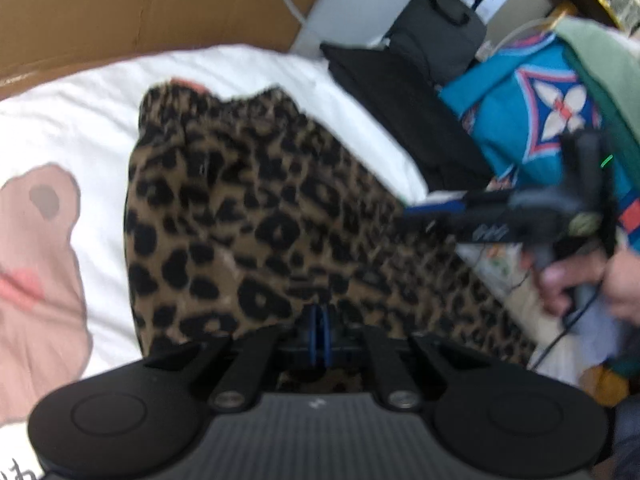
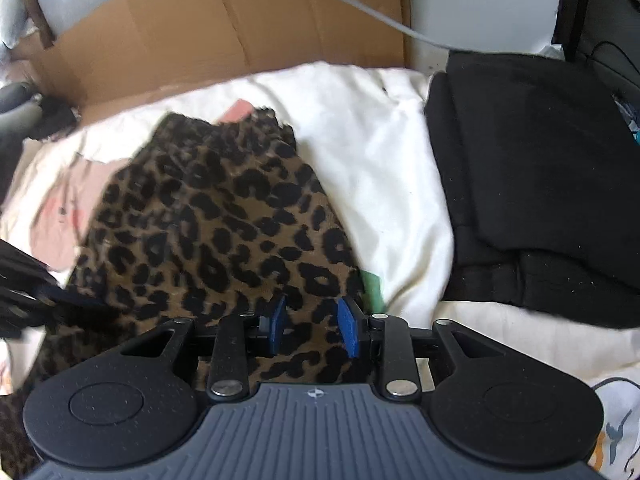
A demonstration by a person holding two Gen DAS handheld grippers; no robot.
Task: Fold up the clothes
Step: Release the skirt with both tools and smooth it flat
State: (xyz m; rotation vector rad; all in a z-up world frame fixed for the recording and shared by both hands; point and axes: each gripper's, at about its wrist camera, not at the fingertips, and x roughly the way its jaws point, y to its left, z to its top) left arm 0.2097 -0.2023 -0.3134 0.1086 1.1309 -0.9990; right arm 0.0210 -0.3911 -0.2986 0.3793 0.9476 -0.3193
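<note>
A: Item 1?

B: Leopard garment (image 1: 256,216), 1 piece, lying lengthwise on a white sheet (image 1: 80,120) printed with a pink bear. It narrows toward the far end, where a bit of pink shows at its edge. It looks folded once along its length, though blur hides the layers.

A: Item 2?

B: Left tool (image 1: 319,334). Its blue pads are pressed together at the garment's near edge. By my reading it is pinching that edge, but the fabric between the pads cannot be made out clearly.

A: Item 3?

B: Right tool (image 2: 311,326). Its pads stand apart with leopard cloth showing in the gap and nothing gripped. It hovers at the near right edge. In the left view it reaches in from the right, a hand (image 1: 576,280) on its grip.

A: Other stock?

B: Black stack (image 2: 540,180), already folded, on the sheet to the right. Cardboard (image 2: 200,40) behind. Blue patterned cloth (image 1: 532,112) and green cloth (image 1: 600,60) piled far right, apparently still waiting.

A: Progress?

B: Judged partway. At least 1 pile done. The leopard piece seems to need its crosswise fold, near end carried toward the far end, then stacking. The other pile remains.
</note>
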